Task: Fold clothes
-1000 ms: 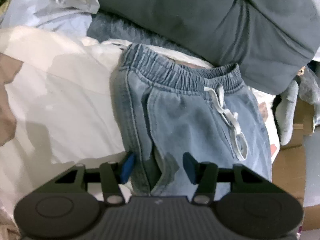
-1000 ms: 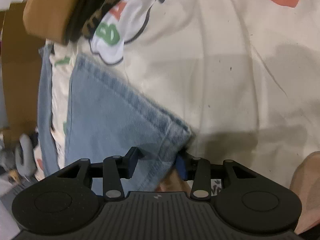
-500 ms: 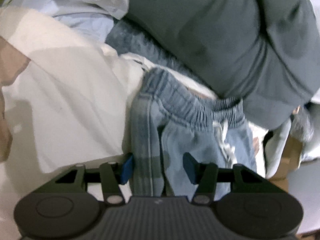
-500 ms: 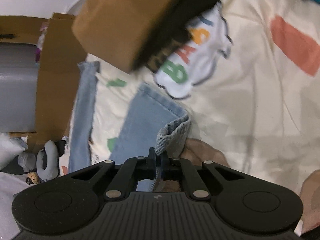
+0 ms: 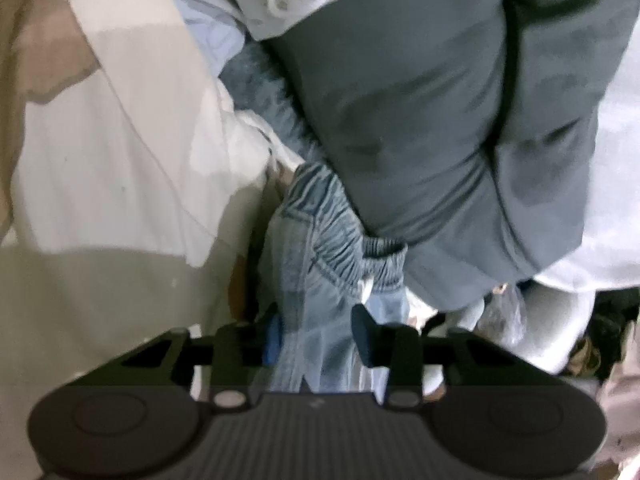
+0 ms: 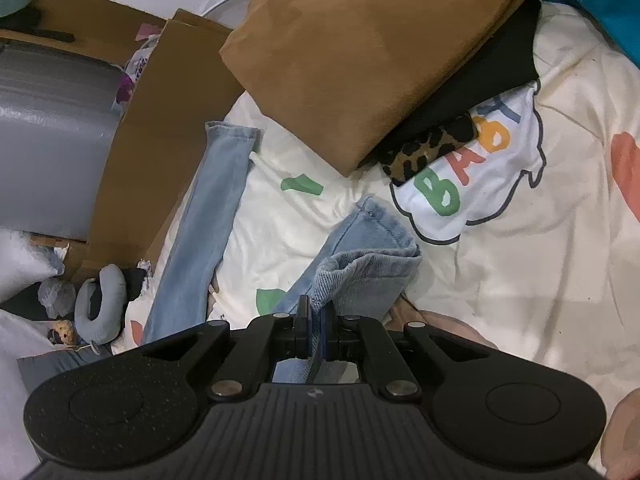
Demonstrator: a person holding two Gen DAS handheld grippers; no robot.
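Since a second ago our right gripper [image 6: 316, 330] lifted the light-blue denim trousers' hem [image 6: 368, 268], pinched; our left gripper [image 5: 316, 334] is closing, seemingly around their elastic waistband [image 5: 320, 240]

A: What is seen beyond the tool in the right wrist view?

B: A brown cushion [image 6: 360, 52] is seen ahead, laid over a black cloth [image 6: 488, 76] and a leopard-print piece [image 6: 432, 148]. A cardboard box [image 6: 160, 128] and a grey neck pillow [image 6: 104, 300] are found to the left.

A: And in the left wrist view?

B: A dark grey pillow [image 5: 440, 120] is seen ahead and to the right, and a cream sheet [image 5: 100, 160] is spread to the left.
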